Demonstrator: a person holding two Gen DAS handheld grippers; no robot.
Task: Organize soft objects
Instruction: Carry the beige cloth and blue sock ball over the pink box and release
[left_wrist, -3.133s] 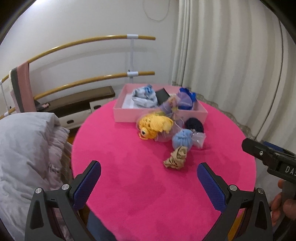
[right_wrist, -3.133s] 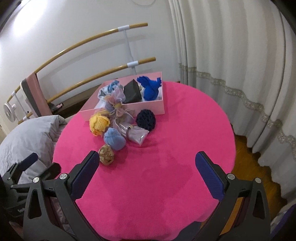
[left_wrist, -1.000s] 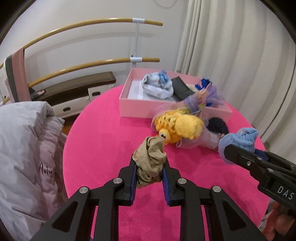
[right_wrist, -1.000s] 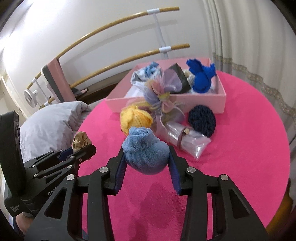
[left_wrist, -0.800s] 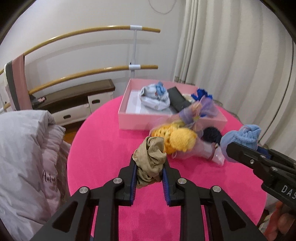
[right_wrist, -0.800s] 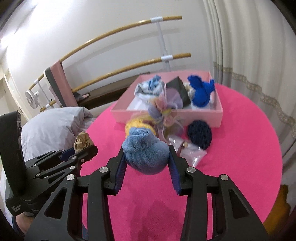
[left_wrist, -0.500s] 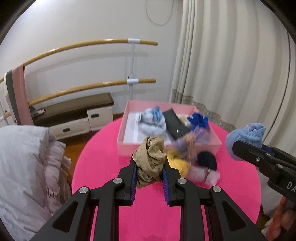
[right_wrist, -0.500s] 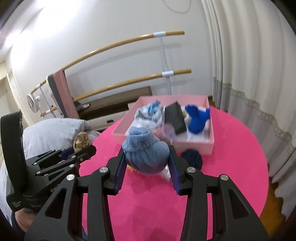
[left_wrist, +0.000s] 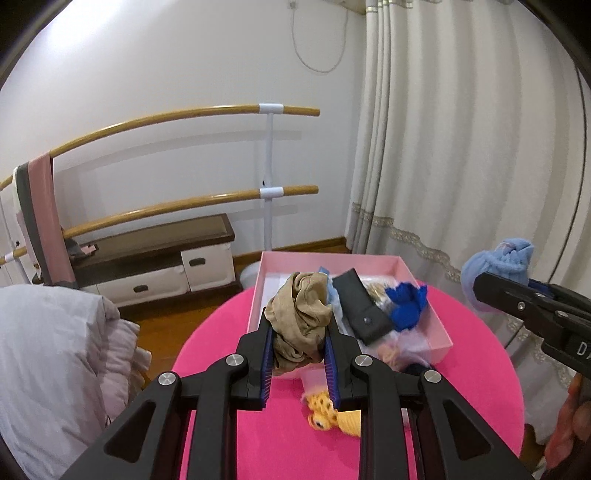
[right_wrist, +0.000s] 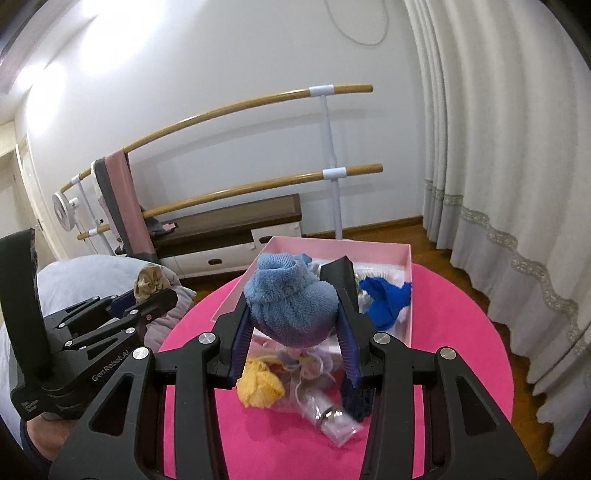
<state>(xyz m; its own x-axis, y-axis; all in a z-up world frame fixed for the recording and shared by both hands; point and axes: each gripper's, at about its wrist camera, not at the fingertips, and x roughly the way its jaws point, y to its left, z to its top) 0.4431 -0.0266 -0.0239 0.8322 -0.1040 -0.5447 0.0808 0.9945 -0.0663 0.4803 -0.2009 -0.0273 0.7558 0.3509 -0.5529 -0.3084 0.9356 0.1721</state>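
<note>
My left gripper (left_wrist: 298, 334) is shut on a beige fabric bundle (left_wrist: 299, 319) and holds it high above the round pink table (left_wrist: 218, 332), in front of the pink box (left_wrist: 423, 306). My right gripper (right_wrist: 293, 326) is shut on a light blue fluffy sock ball (right_wrist: 291, 301), also lifted above the table, near the pink box (right_wrist: 406, 295). The box holds a royal blue cloth (left_wrist: 406, 301), a black pouch (left_wrist: 364, 308) and other soft items. A yellow knitted toy (right_wrist: 258, 386) and a clear packet (right_wrist: 328, 415) lie on the table below.
A grey quilt (left_wrist: 48, 354) lies left of the table. Wooden ballet bars (left_wrist: 177, 201) and a low bench (left_wrist: 147, 251) stand behind the table. White curtains (left_wrist: 461, 147) hang at the right. A dark blue knitted piece (right_wrist: 356, 400) lies by the packet.
Both grippers have closed on their bundles, picked them up and risen well above the table. The table and box now sit lower and farther away in both views.
</note>
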